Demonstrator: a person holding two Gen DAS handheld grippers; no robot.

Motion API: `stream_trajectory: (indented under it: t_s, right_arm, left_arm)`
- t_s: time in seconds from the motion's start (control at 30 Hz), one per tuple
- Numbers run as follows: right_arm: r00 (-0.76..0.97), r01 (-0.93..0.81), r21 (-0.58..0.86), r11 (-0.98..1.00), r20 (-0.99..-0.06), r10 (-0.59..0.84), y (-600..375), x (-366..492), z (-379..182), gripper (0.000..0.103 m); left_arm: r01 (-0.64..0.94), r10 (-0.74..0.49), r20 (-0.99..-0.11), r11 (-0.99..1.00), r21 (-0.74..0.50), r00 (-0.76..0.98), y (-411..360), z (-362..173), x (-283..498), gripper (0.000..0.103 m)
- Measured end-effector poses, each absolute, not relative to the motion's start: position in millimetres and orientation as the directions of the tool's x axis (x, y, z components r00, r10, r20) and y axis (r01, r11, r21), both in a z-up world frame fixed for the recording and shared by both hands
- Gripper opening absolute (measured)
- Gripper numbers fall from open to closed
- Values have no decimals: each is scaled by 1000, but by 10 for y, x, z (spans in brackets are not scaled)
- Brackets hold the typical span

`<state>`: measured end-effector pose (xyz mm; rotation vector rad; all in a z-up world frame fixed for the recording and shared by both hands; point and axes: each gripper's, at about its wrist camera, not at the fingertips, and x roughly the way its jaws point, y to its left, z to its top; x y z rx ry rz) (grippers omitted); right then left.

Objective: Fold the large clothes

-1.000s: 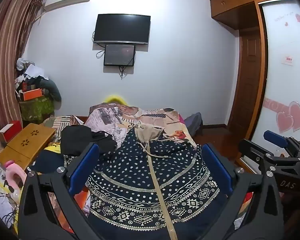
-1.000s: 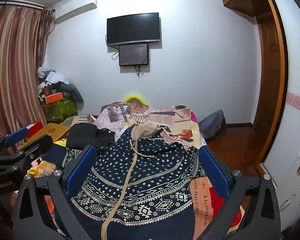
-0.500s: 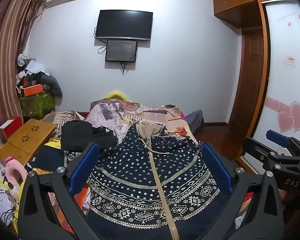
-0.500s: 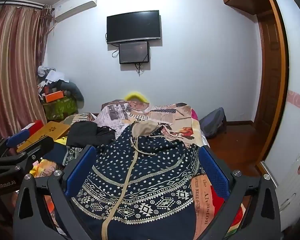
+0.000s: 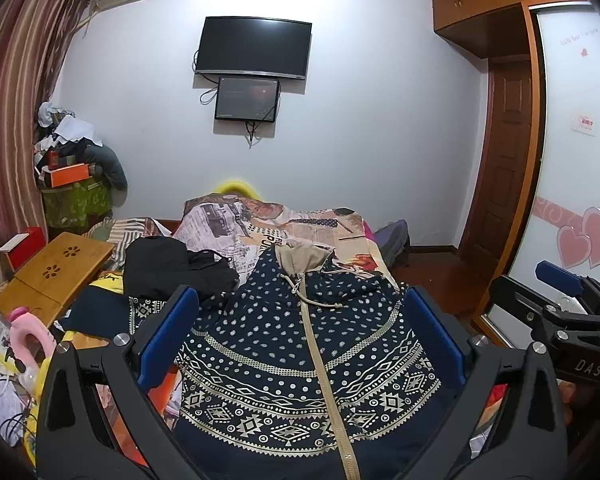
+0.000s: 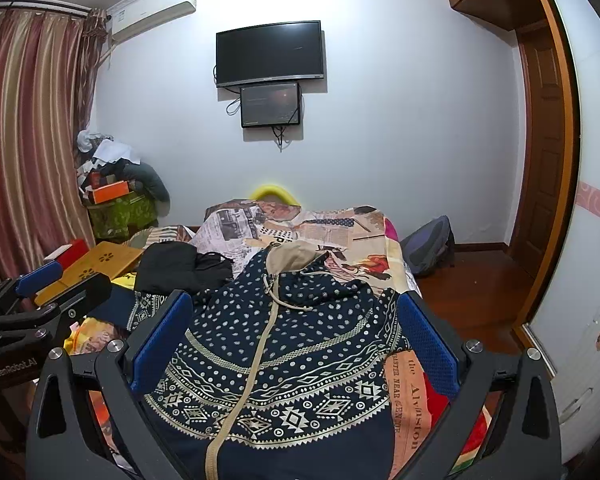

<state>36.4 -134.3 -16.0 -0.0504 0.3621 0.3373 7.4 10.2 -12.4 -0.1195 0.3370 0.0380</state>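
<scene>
bedroom, pale wall, and we take the bed [image 5: 352, 236] as our landmark: its cover is printed like newspaper pages. on the wall beyond the bed we list a dark television [image 5: 254, 49] with a smaller screen [image 5: 247, 99] just under it. beside the bed, toward the striped curtain [image 6: 28, 140], we list a wooden lap table [image 5: 56, 272] and a heap of boxes and cloth. on the bed, at its near end, lies the hooded jacket [image 5: 300, 356], navy with pale dots and patterned bands, front side up, its tan zip running down the middle and its tan-lined hood pointing toward the far end of the bed. a black garment [image 5: 172, 264] lies on the bed just beside the jacket, on the curtain side. we hold the left gripper [image 5: 300, 332] above the near end of the bed, fingers spread wide and holding nothing. we hold the right gripper [image 6: 294, 330] likewise, over the same jacket, fingers wide apart and bare.
</scene>
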Motion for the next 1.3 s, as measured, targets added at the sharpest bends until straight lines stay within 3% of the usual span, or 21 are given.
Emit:
stream_trajectory:
  t_s: [1.3]
  right_arm:
    - [878,-336,18,942,-355,320,-1302,340,-121,102]
  left_arm:
    - [-66,23,-326,991,-121,945,140,-101,60,103]
